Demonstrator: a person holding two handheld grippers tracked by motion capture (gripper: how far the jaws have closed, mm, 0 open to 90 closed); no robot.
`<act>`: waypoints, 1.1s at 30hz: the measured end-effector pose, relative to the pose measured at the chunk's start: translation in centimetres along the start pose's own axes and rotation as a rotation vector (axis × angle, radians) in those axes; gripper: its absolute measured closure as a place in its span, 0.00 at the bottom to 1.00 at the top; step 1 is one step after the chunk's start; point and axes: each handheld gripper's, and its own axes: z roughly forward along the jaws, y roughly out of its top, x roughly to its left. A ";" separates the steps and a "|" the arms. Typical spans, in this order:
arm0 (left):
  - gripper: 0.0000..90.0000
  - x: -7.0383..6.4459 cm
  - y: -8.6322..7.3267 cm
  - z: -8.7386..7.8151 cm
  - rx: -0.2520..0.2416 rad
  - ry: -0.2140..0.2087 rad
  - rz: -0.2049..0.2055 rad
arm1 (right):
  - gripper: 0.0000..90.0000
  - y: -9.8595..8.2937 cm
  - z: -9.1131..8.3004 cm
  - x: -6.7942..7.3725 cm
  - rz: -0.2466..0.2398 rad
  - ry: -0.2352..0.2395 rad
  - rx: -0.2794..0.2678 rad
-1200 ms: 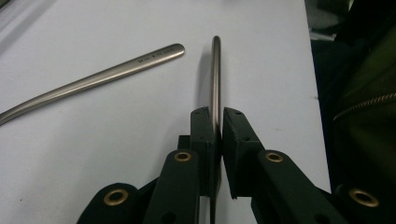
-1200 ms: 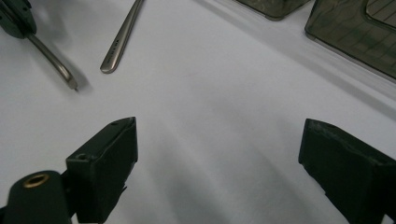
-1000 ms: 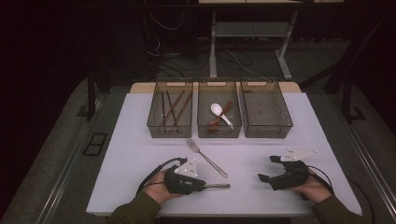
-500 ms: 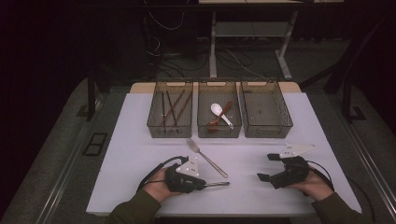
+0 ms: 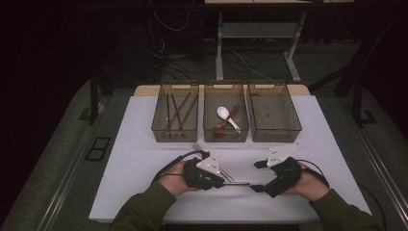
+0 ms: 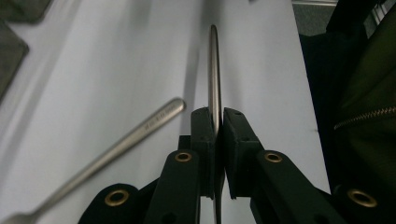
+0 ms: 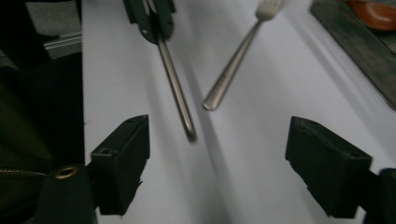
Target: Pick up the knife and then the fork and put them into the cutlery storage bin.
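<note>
1. High view: left gripper [image 5: 226,181] low on white tabletop [image 5: 139,159], jaws clamped on thin flat silver metal utensil handle [image 5: 236,183], handle pointing right toward right gripper [image 5: 256,175]. Right gripper jaws spread wide, lower jaw tip just beside free end of handle. Silver metal fork [image 5: 211,161] lying diagonally on tabletop, partly under left gripper. Three clear plastic bins [image 5: 226,132] in a row beyond: brown chopsticks [image 5: 179,110] in left bin, white spoon [image 5: 227,117] and brown spoon [image 5: 226,122] in middle bin.

2. Left gripper view: jaws closed tight on handle [image 6: 214,84], seen edge-on, running straight ahead above tabletop. Fork [image 6: 116,147] lying to the left, stem end near jaw tips, apart from handle.

3. Right gripper view: jaws wide open, nothing between pads. Handle [image 7: 177,91] held by left gripper [image 7: 154,21] at top, free end lying between open jaws, nearer left jaw, touching neither. Fork [image 7: 238,58] just beside handle, tines far away.
</note>
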 end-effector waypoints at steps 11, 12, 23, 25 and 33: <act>0.92 0.5 3.6 0.2 0.021 -0.015 0.077 | 0.59 2.6 2.6 -0.1 -0.111 0.115 0.078; 0.92 0.6 3.8 0.2 0.020 -0.017 0.081 | 0.61 2.7 2.8 -0.1 -0.112 0.125 0.084; 0.91 0.8 4.4 0.9 0.042 -0.040 0.094 | 0.92 3.3 3.4 0.3 -0.150 0.147 0.131; 0.91 0.8 4.3 1.0 0.044 -0.034 0.096 | 0.93 3.2 3.5 0.4 -0.161 0.134 0.130; 0.68 1.1 3.1 0.1 -0.045 0.000 -0.002 | 0.93 2.6 3.2 -0.5 -0.145 0.102 0.116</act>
